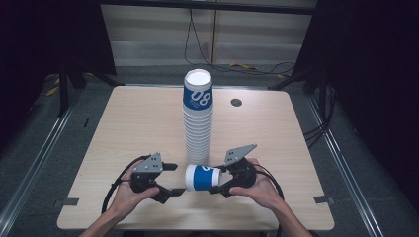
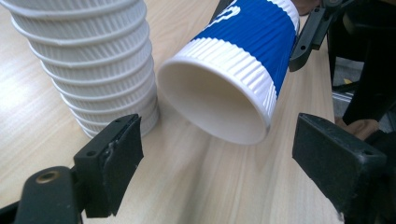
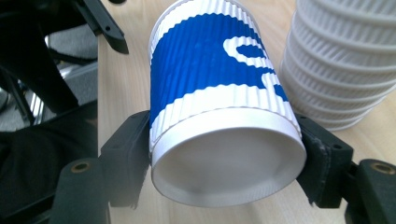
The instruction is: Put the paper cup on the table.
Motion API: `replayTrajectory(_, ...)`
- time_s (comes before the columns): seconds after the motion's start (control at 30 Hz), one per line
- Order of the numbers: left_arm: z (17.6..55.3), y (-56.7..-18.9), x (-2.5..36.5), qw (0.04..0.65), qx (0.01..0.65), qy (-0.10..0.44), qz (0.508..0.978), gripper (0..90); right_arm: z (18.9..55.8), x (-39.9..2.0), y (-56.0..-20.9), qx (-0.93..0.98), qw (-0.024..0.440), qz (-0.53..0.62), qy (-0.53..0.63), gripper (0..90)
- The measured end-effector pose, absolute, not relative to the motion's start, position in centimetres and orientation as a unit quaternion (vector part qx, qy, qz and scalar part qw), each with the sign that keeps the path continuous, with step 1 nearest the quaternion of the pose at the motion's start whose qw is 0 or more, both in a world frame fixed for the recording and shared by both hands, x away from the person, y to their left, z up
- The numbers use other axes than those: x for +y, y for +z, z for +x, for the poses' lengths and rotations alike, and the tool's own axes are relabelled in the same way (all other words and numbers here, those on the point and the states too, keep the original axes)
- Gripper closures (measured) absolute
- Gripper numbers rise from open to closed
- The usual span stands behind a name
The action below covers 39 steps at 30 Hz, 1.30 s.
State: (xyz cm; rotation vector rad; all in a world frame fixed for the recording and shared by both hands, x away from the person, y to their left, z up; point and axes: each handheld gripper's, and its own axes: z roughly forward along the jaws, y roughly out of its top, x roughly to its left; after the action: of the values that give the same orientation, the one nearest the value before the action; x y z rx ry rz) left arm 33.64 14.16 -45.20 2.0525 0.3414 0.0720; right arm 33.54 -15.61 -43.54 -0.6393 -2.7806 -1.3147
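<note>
My right tool clamps the cup by its base; I'd slide my wide-open left tool (mouth-side) squarely on.

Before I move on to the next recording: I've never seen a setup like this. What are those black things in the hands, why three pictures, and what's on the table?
No robot here: a person holds a hand-operated two-jaw gripper in each hand. The high view comes from a fixed camera above the person's side of the wooden table. The other two pictures come from small cameras riding on the grippers, each looking along its own black jaws.

On the table stands a tall stack of paper cups, upside down, the top one blue-banded.

The right gripper is shut on a single blue-and-white cup, gripping it near its base and holding it sideways beside the foot of the stack. The cup's open mouth faces the left gripper, which is open and holds nothing, its jaws apart just short of the rim.
</note>
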Motion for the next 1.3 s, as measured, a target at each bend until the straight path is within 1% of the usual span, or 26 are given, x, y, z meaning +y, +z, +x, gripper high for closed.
replayTrajectory(0.13,33.6,-45.4,14.2,0.509,0.143,0.034,0.848,16.0,33.6,-16.2,-43.5,-0.869,-0.005,-0.207,-0.449,28.3)
replayTrajectory(0.33,33.5,-45.7,14.2,0.522,0.145,0.022,0.84,16.0,33.5,-16.4,-43.4,-0.859,-0.013,-0.208,-0.467,28.3)
replayTrajectory(0.53,32.9,-45.0,14.1,0.526,0.146,0.03,0.837,15.9,33.2,-16.5,-43.2,-0.841,-0.001,-0.196,-0.505,28.3)
replayTrajectory(0.6,32.8,-45.0,14.2,0.529,0.149,0.025,0.835,15.8,33.1,-16.4,-43.1,-0.837,-0.001,-0.191,-0.514,28.3)
replayTrajectory(0.63,32.9,-45.0,14.2,0.528,0.152,0.025,0.835,15.7,33.1,-16.4,-43.0,-0.831,0.005,-0.189,-0.523,28.4)
replayTrajectory(0.8,33.0,-45.0,14.3,0.52,0.16,0.034,0.838,15.6,32.8,-16.6,-43.0,-0.817,0.002,-0.18,-0.548,28.4)
replayTrajectory(0.87,33.0,-45.0,14.4,0.52,0.156,0.034,0.839,15.6,32.7,-16.6,-43.0,-0.813,-0.007,-0.174,-0.556,28.4)
replayTrajectory(1.07,33.0,-44.8,14.5,0.545,0.148,0.009,0.825,15.6,32.5,-16.6,-43.3,-0.796,-0.001,-0.17,-0.581,28.4)
replayTrajectory(1.3,33.3,-44.5,15.0,0.587,0.15,-0.015,0.796,15.6,32.8,-16.4,-43.7,-0.787,0.024,-0.17,-0.593,28.4)
